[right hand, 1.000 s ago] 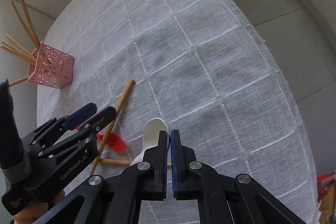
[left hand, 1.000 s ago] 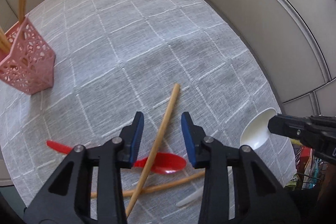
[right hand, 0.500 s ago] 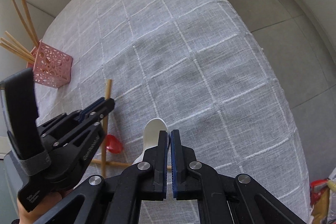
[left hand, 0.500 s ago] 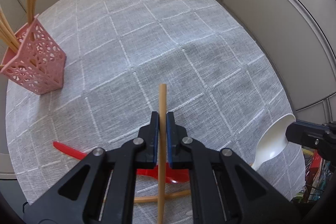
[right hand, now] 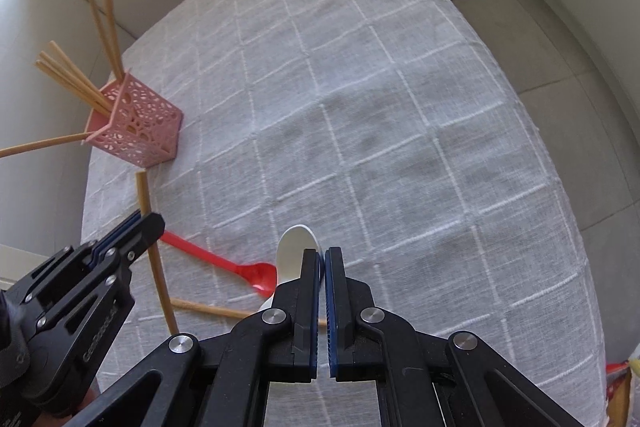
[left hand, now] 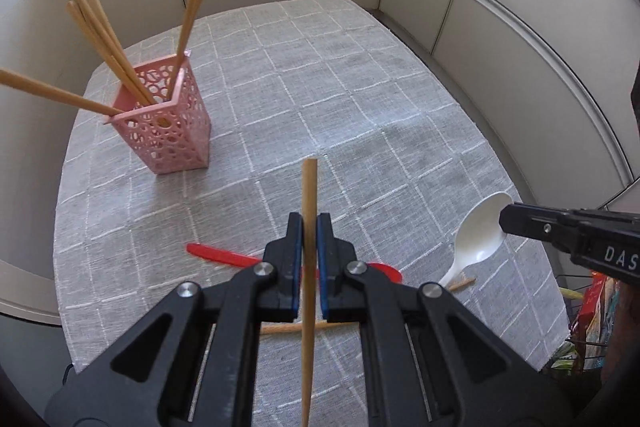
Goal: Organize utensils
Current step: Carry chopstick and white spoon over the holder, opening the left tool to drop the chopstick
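Left claw (left hand: 309,227) grips one chopstick (left hand: 309,195) above the counter (left hand: 360,107). Right claw (right hand: 322,259) is clenched beside the white spoon (right hand: 294,251), apparently holding nothing.

Wooden chopstick (left hand: 309,227) lifted upright; red spoon (left hand: 224,255), white spoon (left hand: 478,237) flat on cloth.

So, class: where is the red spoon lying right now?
In the right wrist view the red spoon lies flat on the tablecloth, lower left of centre, its bowl beside the white spoon and above a loose chopstick.
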A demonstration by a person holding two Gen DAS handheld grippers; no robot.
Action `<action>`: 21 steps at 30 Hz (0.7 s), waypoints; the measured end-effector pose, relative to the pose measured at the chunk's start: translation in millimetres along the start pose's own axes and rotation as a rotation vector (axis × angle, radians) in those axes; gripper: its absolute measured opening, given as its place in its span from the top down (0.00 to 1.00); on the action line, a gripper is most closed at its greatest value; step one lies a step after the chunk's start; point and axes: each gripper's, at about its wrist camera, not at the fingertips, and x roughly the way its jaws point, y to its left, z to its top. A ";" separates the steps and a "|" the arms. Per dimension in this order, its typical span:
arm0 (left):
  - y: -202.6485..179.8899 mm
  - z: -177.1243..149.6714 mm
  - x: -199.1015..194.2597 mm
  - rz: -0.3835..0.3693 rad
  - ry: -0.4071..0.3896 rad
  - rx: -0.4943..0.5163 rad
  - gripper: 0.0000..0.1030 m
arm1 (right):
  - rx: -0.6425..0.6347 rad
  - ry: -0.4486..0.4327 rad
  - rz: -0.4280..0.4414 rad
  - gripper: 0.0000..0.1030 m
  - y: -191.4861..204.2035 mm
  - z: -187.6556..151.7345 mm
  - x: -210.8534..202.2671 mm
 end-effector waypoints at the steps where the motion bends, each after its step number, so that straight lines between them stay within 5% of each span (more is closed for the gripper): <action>1: 6.3 -1.3 -5.5 0.002 -0.009 -0.013 0.92 | -0.008 -0.010 0.002 0.98 4.9 -0.5 -1.2; 13: 71.4 13.9 -101.6 0.084 -0.374 -0.171 0.92 | -0.081 -0.178 0.036 0.98 62.0 8.4 -27.9; 21: 76.7 43.2 -132.8 0.191 -0.664 -0.181 0.92 | -0.099 -0.226 0.042 0.98 81.8 18.7 -30.1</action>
